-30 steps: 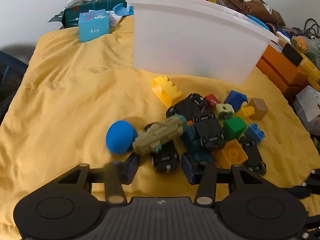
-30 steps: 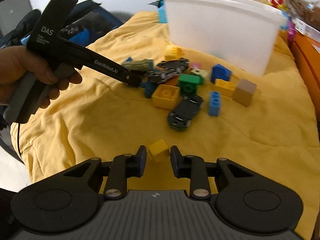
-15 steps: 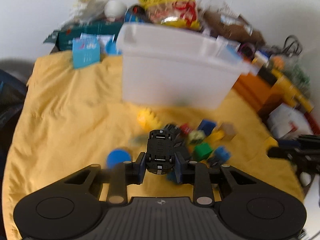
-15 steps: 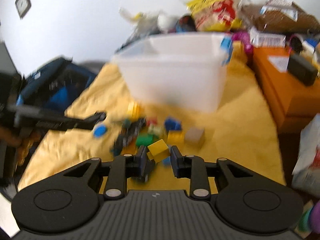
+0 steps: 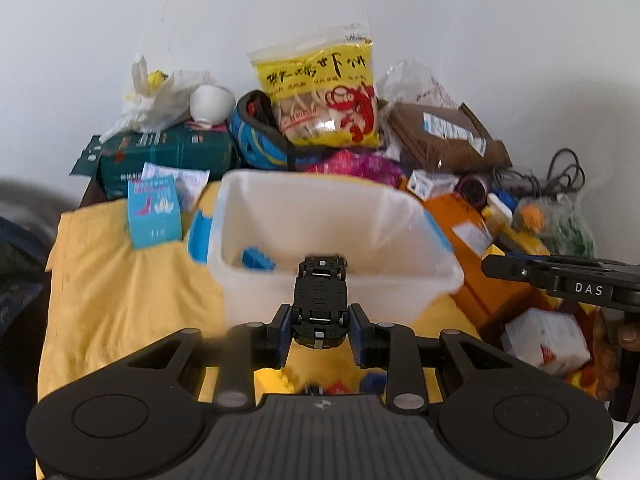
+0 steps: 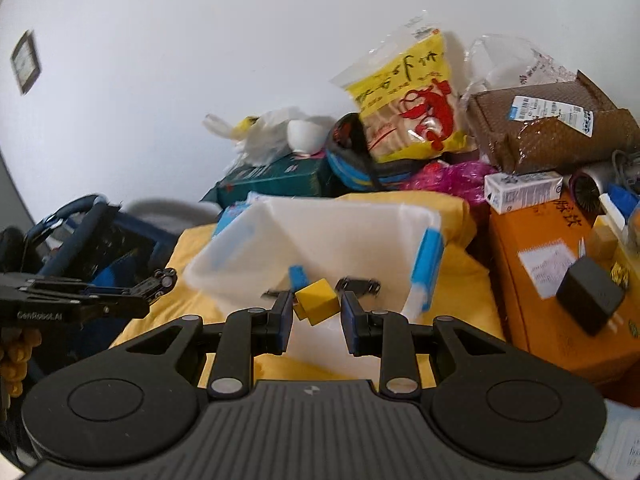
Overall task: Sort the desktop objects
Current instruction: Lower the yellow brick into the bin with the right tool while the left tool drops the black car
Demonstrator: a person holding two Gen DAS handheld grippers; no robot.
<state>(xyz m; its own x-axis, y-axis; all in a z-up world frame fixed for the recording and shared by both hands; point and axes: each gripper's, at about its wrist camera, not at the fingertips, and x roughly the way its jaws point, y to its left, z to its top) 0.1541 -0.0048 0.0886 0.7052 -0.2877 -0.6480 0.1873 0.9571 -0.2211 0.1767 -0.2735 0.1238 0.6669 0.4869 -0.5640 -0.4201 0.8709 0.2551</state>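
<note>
- Yellow cloth point(image 5: 120, 280) is spread over the desk, and a plain white wall is seen behind everything.
- A white plastic bin point(image 5: 400, 280) is set on that cloth, pretty much dead centre in both wrist views. Blue clips are seen on its sides.
- Behind the bin a messy pile is stacked against the wall: a yellow snack bag point(image 5: 320, 96), a brown parcel point(image 5: 440, 140), a dark green box point(image 5: 168, 156) and a white cup point(image 5: 211, 102).
- Just left of the bin a small light-blue box point(image 5: 154, 212) is stood on the cloth.
- To the right of the bin an orange box point(image 6: 552, 280) is parked, with a black charger point(image 6: 590, 296) lying on top of it.
- The left gripper point(image 5: 320, 322) is held at the bin's near wall. Its jaws are clamped on a black toy car point(image 5: 320, 300), belly up, nose pointing over the rim.
- The right gripper point(image 6: 316, 314) is held over the bin's near edge. A yellow block point(image 6: 318, 300) is seen tilted between its fingers, but it looks loose: a gap shows on the right side, and contact on the left can't really be made out, so the jaws are read as parted.
- Inside the bin a blue block point(image 5: 256, 259) is already lying on the floor, and another black toy car point(image 6: 358, 284) is spotted just past the yellow block.
- A few leftover pieces are glimpsed on the cloth in front of the bin, too blurred to name.
</note>
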